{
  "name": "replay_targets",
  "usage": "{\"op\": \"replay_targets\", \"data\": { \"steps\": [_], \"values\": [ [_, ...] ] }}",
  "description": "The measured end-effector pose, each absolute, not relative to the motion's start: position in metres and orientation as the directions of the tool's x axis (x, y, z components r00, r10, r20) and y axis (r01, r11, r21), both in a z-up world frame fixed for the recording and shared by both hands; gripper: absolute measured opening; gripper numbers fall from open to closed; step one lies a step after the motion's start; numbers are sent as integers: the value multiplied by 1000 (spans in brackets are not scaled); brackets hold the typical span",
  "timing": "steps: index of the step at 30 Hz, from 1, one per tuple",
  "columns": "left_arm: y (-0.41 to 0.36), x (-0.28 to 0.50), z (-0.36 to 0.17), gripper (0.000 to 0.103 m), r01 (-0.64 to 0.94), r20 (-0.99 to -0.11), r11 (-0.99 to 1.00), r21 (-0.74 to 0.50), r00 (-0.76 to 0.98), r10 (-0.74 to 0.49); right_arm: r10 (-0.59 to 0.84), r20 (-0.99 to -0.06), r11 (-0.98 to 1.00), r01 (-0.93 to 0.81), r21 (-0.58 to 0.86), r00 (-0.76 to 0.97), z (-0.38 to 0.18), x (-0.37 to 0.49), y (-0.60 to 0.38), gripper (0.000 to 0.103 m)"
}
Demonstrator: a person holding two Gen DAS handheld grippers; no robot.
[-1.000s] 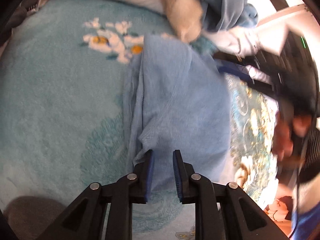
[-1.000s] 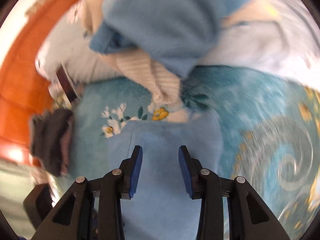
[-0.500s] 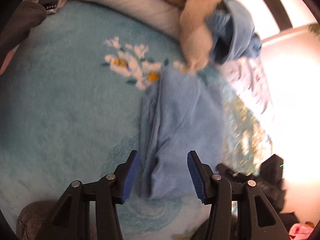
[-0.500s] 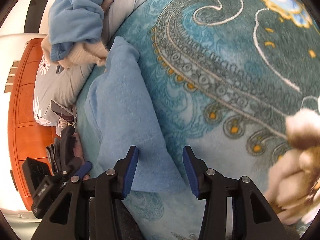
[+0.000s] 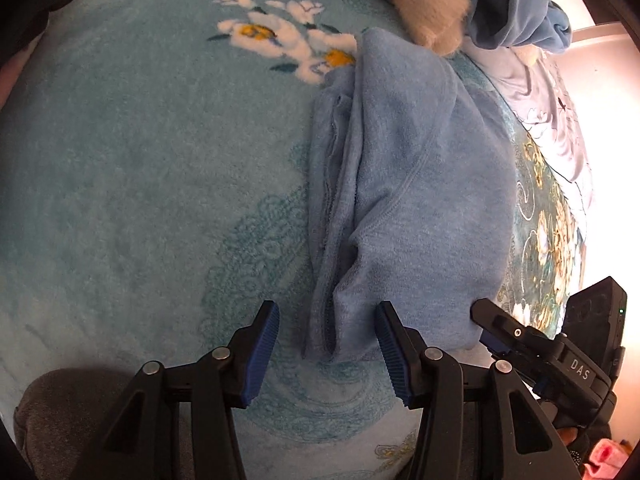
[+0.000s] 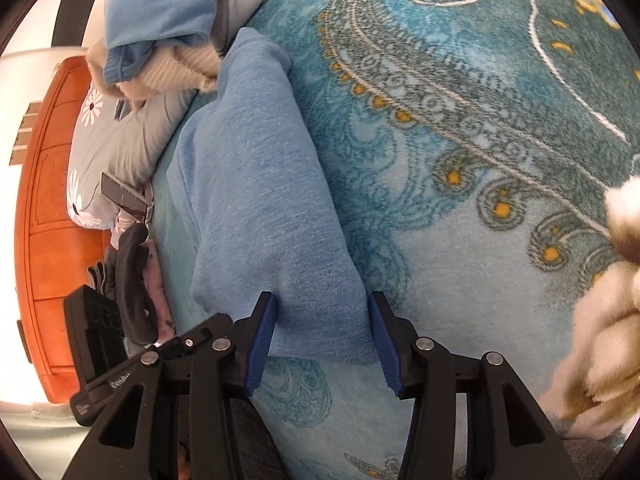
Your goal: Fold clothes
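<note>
Fingers [image 5: 266,340] apart over blue garment [image 5: 416,200]

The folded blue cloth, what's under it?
The folded blue cloth lies on the teal patterned blanket, which shows all around it. Whatever blanket pattern sits directly beneath is covered. Both grippers, left and right, are open.

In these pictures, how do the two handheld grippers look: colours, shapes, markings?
The left gripper and the right gripper look alike: black angular plastic arms with silver round screws, and ribbed blue fingers. In the left wrist view, the right gripper's black body carries white letters "DAS" and a small green light.
</note>
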State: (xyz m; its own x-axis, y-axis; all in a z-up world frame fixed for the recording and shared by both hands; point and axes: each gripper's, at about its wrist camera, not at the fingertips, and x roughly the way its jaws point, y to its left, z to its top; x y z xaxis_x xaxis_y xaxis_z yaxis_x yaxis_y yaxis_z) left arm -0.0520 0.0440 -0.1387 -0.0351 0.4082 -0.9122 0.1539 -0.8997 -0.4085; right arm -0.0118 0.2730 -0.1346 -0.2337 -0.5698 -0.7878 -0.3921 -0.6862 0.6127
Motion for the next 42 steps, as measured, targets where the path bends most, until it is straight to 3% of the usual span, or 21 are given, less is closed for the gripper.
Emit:
{"op": "replay_targets", "data": {
  "steps": [2,5,10,19,27,29,31,35,42],
  "values": [
    [41,-56,-132,54,155,-909,-895,-418,-55,414,-575,-784,-687,-383,617,-233,-134,-13,273,32],
    [33,-63,-126,54,169,-904,-888,-427,-77,420,-581,-782,-692,-370,620,-225,-132,-16,272,17],
    [22,-71,-121,54,179,-889,-871,-458,-108,445,-603,-777,-717,-306,627,-180,-123,-25,280,13],
    [32,-89,-119,54,128,-861,-852,-508,-111,496,-451,-893,-892,-35,450,5,-94,-92,365,13],
    [74,-134,-115,58,20,-837,-841,-541,-107,536,-449,-893,-893,-13,449,12,-86,-115,406,19],
    [82,-143,-119,58,-4,-845,-850,-528,-97,525,-448,-892,-892,-44,451,-53,-78,-105,415,32],
    [93,-148,-119,58,-24,-851,-856,-517,-91,516,-448,-880,-877,-112,466,-154,-68,-88,428,36],
    [106,-151,-122,58,-62,-856,-859,-508,-79,511,-476,-827,-796,-252,550,-299,-68,-47,435,37],
    [107,-146,-130,57,-22,-856,-858,-514,-45,514,-550,-763,-653,-394,647,-341,-107,-18,415,37]
  ]
}}
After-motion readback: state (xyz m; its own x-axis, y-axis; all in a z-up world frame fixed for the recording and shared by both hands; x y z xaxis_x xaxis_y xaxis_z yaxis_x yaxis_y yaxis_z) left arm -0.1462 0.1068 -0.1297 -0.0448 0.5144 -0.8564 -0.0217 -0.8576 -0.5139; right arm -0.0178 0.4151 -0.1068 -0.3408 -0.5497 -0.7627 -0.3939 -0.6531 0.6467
